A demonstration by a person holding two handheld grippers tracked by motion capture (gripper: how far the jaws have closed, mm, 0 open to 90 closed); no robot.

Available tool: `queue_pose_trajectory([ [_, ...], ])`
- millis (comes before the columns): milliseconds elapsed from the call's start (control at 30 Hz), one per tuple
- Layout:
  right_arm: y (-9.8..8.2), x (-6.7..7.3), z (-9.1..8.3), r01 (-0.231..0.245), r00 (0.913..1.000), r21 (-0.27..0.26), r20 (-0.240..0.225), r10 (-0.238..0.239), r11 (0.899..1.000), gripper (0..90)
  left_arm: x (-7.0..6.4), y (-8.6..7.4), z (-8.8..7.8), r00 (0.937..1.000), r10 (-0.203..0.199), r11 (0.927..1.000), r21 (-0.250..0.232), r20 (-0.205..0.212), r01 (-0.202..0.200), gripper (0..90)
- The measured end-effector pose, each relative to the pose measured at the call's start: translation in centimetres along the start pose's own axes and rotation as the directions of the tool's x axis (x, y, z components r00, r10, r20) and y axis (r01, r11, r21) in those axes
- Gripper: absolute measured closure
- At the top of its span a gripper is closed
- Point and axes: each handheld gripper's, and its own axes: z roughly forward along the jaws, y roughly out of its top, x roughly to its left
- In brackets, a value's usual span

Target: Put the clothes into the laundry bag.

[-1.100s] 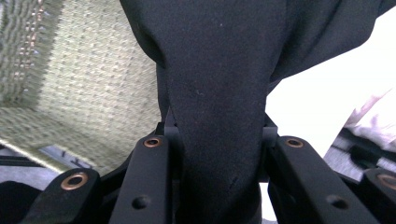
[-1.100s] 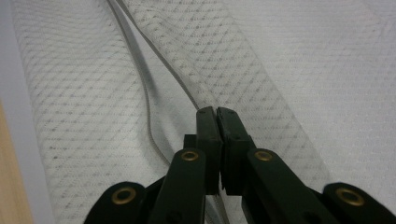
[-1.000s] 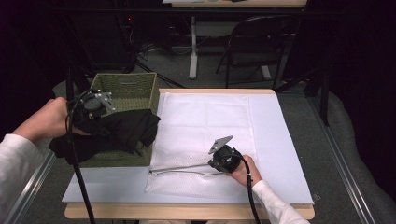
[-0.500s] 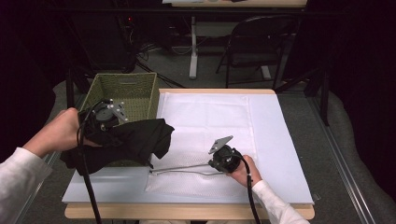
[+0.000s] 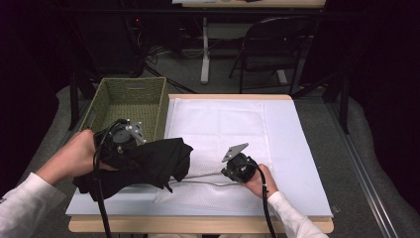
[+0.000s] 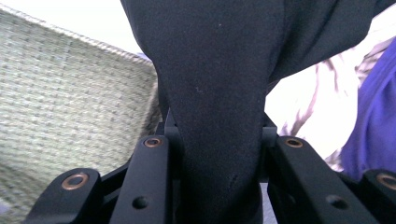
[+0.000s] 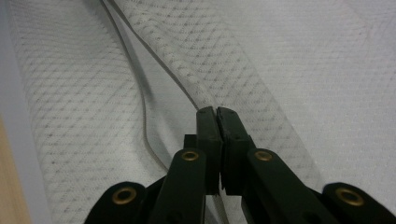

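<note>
Grippers number two: left gripper (image 5: 130,148) clamps one black garment (image 5: 148,163); right gripper (image 7: 217,114), at four o'clock, pinches one white mesh bag (image 5: 223,129).

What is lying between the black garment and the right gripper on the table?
In the high view, only white mesh fabric lies between the black garment and the right gripper, with its thin edge seam.
</note>
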Motion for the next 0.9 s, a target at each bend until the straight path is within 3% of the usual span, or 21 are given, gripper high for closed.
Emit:
queue_pose_trajectory([
  [133,0.0,0.1,-0.1,-0.003,1.0,-0.003,0.004,0.003,1.0,89.0,-0.6,0.3,0.6,0.9992,-0.011,0.9999,0.0,0.039,0.011,69.1],
  [433,0.2,0.2,-0.5,-0.011,0.9997,-0.017,0.02,0.011,1.0,89.1,-1.7,1.0,2.0,0.9968,-0.024,0.9994,-0.022,0.076,0.026,69.1],
  [900,0.7,0.2,-1.3,-0.014,0.9991,-0.052,0.039,0.016,0.999,89.1,-3.1,2.0,4.4,0.9915,-0.004,0.9994,-0.033,0.13,0.008,69.0],
])
